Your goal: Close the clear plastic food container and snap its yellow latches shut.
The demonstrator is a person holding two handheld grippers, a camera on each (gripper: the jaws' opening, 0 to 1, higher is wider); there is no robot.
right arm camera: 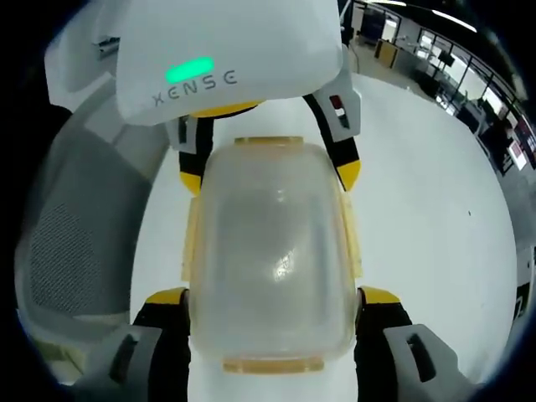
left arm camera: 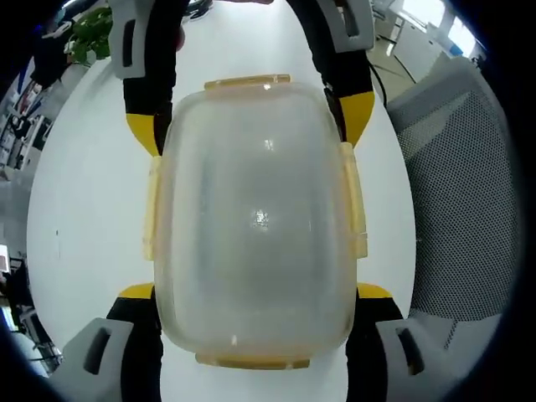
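The clear plastic food container [left arm camera: 260,209] hangs over the white table [left arm camera: 84,201], its frosted lid on top. Yellow latches show on its edges: far [left arm camera: 249,82], near [left arm camera: 251,362], left [left arm camera: 151,209], right [left arm camera: 356,201]. I cannot tell whether they are snapped down. My left gripper [left arm camera: 254,291] clasps the near end, its yellow-tipped jaws against both sides. The right gripper [left arm camera: 249,117] grips the far end. In the right gripper view the container [right arm camera: 272,251] sits between my right gripper [right arm camera: 272,295] and the left gripper [right arm camera: 270,176].
A grey mesh office chair [left arm camera: 461,193] stands beside the table, also seen as a chair [right arm camera: 75,234] in the right gripper view. A green plant [left arm camera: 88,33] sits at the far table edge. Office desks [right arm camera: 452,59] lie beyond.
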